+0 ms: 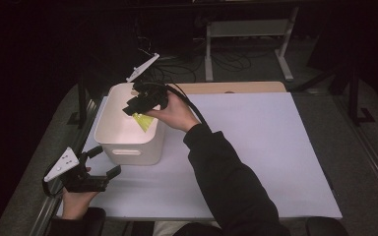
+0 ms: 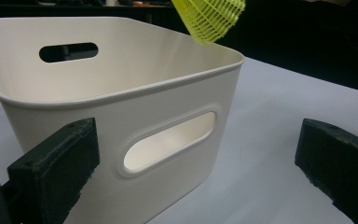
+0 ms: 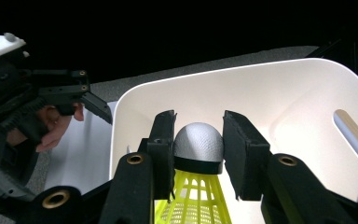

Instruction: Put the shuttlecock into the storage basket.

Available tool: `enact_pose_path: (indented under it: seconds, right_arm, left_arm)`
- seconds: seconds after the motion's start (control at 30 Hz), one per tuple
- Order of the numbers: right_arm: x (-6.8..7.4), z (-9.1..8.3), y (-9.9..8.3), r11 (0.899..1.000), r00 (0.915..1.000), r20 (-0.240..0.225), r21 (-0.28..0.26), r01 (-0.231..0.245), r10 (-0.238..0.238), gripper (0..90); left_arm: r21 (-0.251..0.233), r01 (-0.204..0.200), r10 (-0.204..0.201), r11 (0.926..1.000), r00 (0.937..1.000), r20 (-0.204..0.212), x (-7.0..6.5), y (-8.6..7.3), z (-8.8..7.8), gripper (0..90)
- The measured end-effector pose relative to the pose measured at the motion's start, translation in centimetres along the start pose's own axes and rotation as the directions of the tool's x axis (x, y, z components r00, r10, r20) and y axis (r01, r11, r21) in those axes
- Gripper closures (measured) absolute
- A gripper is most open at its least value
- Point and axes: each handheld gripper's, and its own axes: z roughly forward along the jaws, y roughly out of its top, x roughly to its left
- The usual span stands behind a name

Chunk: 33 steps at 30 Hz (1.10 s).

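Note:
A white plastic bin [image 1: 128, 147] with handle slots stands at the left of the white table. My right gripper [image 1: 134, 111] hangs over its open top, shut on a yellow shuttlecock [image 1: 143, 121] by its grey cap [image 3: 198, 142], yellow skirt toward the camera. The bin's hollow inside [image 3: 279, 107] lies below the jaws. My left gripper [image 1: 107, 161] is open near the table's front left corner, just short of the bin's front wall [image 2: 168, 140]. Its jaws stand wide apart with nothing between them. The shuttlecock's skirt [image 2: 212, 17] shows above the bin's rim.
The white tabletop [image 1: 256, 147] stretches right of the bin. A wooden board [image 1: 236, 87] lies along its far edge. A white frame [image 1: 248, 29] and cables sit on the dark floor behind. The other hand and its gripper [image 3: 37, 112] appear left of the bin.

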Motion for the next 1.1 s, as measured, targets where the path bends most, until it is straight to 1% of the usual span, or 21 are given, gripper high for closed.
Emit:
enact_pose_path:
  seconds: [0.33, 0.43, 0.73, 1.1]
  right_arm:
    - [-0.3, 1.9, -0.1, 1.000, 1.0000, -0.005, 0.031, -0.001, 0.001, 64.0]
    - [-0.3, 2.5, -0.2, 0.999, 1.0000, -0.005, 0.051, 0.000, 0.000, 64.0]
    - [-0.5, 3.6, -0.4, 0.997, 1.0000, -0.007, 0.073, -0.003, 0.004, 64.0]
    - [-0.2, 5.0, -0.7, 0.994, 0.9998, -0.017, 0.110, 0.003, -0.001, 64.0]
  left_arm:
    - [-0.002, 0.000, 0.000, 1.0000, 1.0000, 0.001, 0.0, 0.0, 0.0, 0.0]
    - [0.000, -0.002, 0.002, 1.0000, 1.0000, 0.001, 0.0, 0.0, 0.0, 0.0]
    - [-0.002, 0.000, 0.000, 1.0000, 1.0000, 0.001, 0.0, 0.0, 0.0, 0.0]
    - [-0.002, -0.001, 0.001, 1.0000, 1.0000, 0.002, 0.0, 0.0, 0.0, 0.0]
